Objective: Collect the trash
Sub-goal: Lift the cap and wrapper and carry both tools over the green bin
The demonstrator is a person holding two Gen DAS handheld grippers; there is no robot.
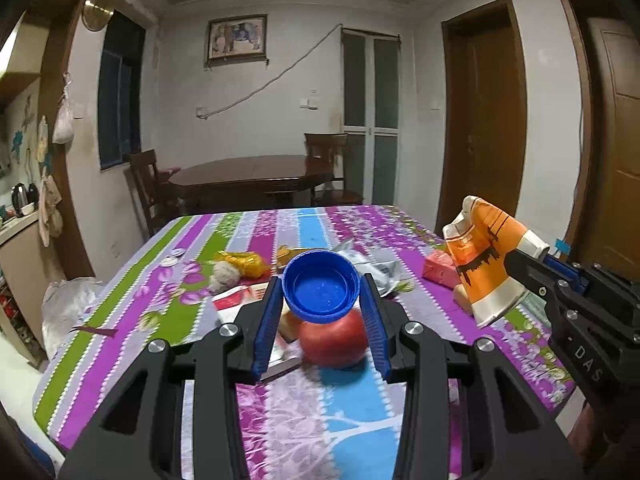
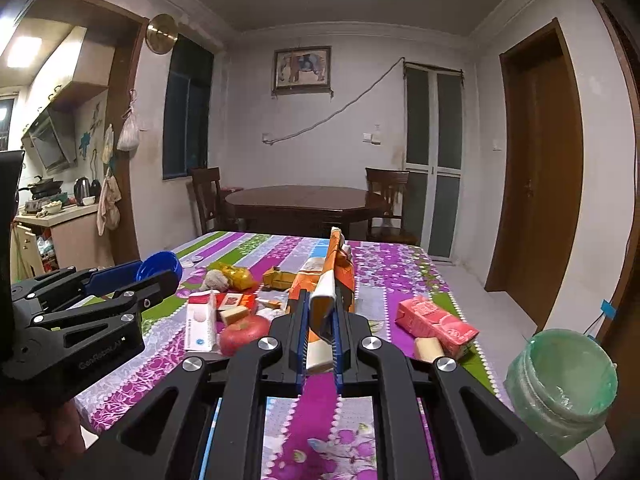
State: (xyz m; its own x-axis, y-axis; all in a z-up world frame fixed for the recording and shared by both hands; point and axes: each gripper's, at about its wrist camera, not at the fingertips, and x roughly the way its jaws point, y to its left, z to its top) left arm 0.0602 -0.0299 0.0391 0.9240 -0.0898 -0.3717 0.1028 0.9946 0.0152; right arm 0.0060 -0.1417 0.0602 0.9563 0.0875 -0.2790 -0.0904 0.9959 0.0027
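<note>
Both tools are loaded and raised above a littered counter (image 2: 384, 272) as a trash pickup reaches its carry stage: the left hand-held gripper (image 1: 321, 312) is clamped on a blue bottle cap (image 1: 321, 284), pinched by its rim between the two blue pads with the hollow side facing the camera, while the right hand-held gripper (image 2: 320, 344) is closed narrowly on a flattened orange-and-white carton (image 2: 326, 292) that juts forward and upward from its fingers. The step in hand appears to be delivery rather than grasping, and the next move likely calls for swinging each load to the green-lined bin (image 2: 560, 384), which stands low and to the right of the right hand-held gripper, off the counter's edge, and opening the jaws only once above its mouth; the cap is a small load held by its edge and could slip if tilted. Directly beneath and ahead of the left hand-held gripper lies a red apple (image 1: 334, 338); further ahead sit a yellow wrapper (image 1: 240, 262) and crumpled paper, and to the right a pink drink box (image 2: 436, 322) lies flat near the counter's edge, all still to be collected, it seems
</note>
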